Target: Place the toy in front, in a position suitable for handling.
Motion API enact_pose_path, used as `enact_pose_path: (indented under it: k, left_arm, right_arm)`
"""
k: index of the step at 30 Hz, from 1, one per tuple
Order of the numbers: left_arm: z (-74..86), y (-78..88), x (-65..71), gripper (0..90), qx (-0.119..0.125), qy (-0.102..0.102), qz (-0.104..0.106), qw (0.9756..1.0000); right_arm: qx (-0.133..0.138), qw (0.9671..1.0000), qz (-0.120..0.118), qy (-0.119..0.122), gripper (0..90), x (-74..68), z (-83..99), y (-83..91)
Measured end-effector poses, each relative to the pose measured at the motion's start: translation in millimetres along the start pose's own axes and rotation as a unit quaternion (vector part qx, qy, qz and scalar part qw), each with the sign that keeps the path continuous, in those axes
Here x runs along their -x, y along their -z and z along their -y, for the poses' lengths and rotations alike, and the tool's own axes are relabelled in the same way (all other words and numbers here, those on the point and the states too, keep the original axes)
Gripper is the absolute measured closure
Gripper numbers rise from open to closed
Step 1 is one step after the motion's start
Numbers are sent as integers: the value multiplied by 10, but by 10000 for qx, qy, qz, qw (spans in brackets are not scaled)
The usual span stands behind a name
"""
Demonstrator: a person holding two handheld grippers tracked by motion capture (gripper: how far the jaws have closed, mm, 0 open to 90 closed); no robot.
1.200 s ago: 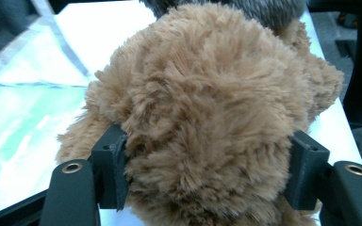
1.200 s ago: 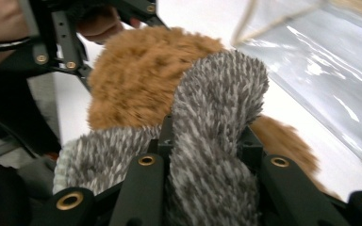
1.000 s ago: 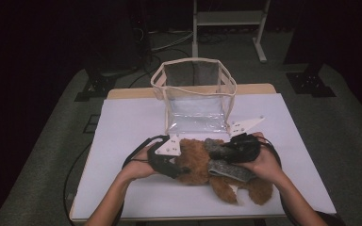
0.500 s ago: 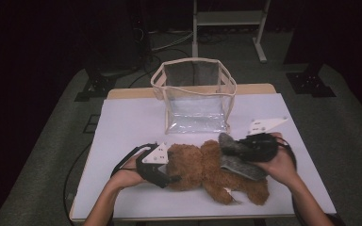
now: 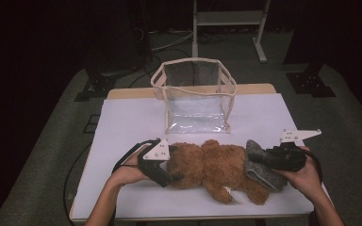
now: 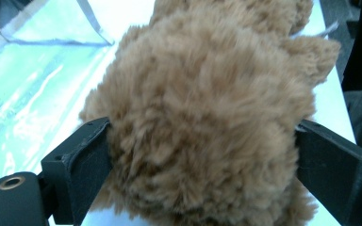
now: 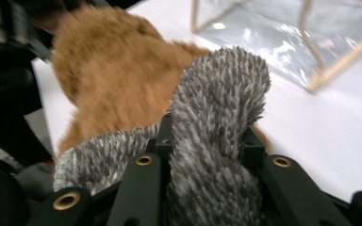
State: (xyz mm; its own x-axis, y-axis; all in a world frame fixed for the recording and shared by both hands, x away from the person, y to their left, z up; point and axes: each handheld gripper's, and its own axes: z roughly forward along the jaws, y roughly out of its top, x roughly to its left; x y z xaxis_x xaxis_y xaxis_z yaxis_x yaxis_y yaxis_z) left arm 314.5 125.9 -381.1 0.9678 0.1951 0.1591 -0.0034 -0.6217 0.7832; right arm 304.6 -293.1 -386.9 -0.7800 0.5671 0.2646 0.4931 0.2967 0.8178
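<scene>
A brown teddy bear (image 5: 217, 167) lies lengthwise on the white table (image 5: 127, 122). Its head sits between the jaws of my left gripper (image 5: 173, 173). In the left gripper view those jaws stand wide on either side of the furry head (image 6: 207, 117) and have just been opening. My right gripper (image 5: 260, 159) is at the bear's foot end, shut on a grey fuzzy cloth (image 5: 263, 170). The right gripper view shows that cloth (image 7: 217, 108) bunched up between the jaws, with the bear (image 7: 108, 61) behind it.
A clear plastic bag (image 5: 195, 94) with a cream trim stands open at the back middle of the table. Bare white table lies left and right of it. A metal stand and cables are on the dark floor beyond.
My right gripper has carried the grey cloth to the right, from over the bear's middle to its foot end. The left gripper's jaws have widened around the bear's head.
</scene>
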Motion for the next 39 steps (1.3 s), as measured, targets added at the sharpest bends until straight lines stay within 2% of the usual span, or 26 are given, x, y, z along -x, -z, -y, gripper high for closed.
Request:
enact_pose_path:
  k: [2,4,7,8,9,11,16,19,22,25,27,30,33,37,39]
  left_arm:
    - [-27,4,-10,99,20,-13,29,10000]
    - [-33,-22,-7,100,2,-60,44,10000]
    - [7,-86,19,103,-200,-117,190,9996]
    - [21,-91,33,103,-198,-155,190,9995]
    - [36,-88,46,103,-167,-164,190,9995]
    - [44,-72,48,104,-259,-169,189,9993]
    - [43,-77,50,114,-251,-180,176,9994]
    - [50,-81,45,85,-242,-154,146,9995]
    - [107,-65,-5,40,-218,11,40,9998]
    - [158,-78,-36,20,-226,182,82,9995]
    - [175,-101,-36,4,-262,235,87,9993]
    - [178,-112,-39,0,-226,224,112,9994]
    - [179,-141,-42,0,-181,222,133,9995]
    - [180,-152,-23,4,-248,168,134,9995]
    - [196,-134,-10,75,-236,128,104,9996]
  right_arm:
    - [-76,9999,40,-111,689,39,74,-7]
    - [-112,9997,-56,-205,689,49,126,-41]
    - [-207,9991,-321,-194,687,13,153,-111]
    - [-256,9987,-392,-183,685,0,163,-130]
    - [-271,9986,-422,-184,683,2,169,-131]
    - [-300,9987,-371,-194,679,16,175,-104]
    - [-150,9997,-188,-82,677,58,10,-37]
    - [-107,9997,-202,3,676,68,-151,-130]
    - [-157,9997,-182,63,678,62,-210,-241]
    - [-218,9995,-236,-4,677,94,-156,-316]
    - [-204,9994,-263,-125,677,125,-94,-274]
    - [-304,9993,-176,-142,678,132,2,-174]
    - [-444,9987,-196,-181,678,112,102,-136]
    - [-471,9980,-381,-193,685,72,120,-226]
    - [-505,9975,-459,-167,690,47,83,-306]
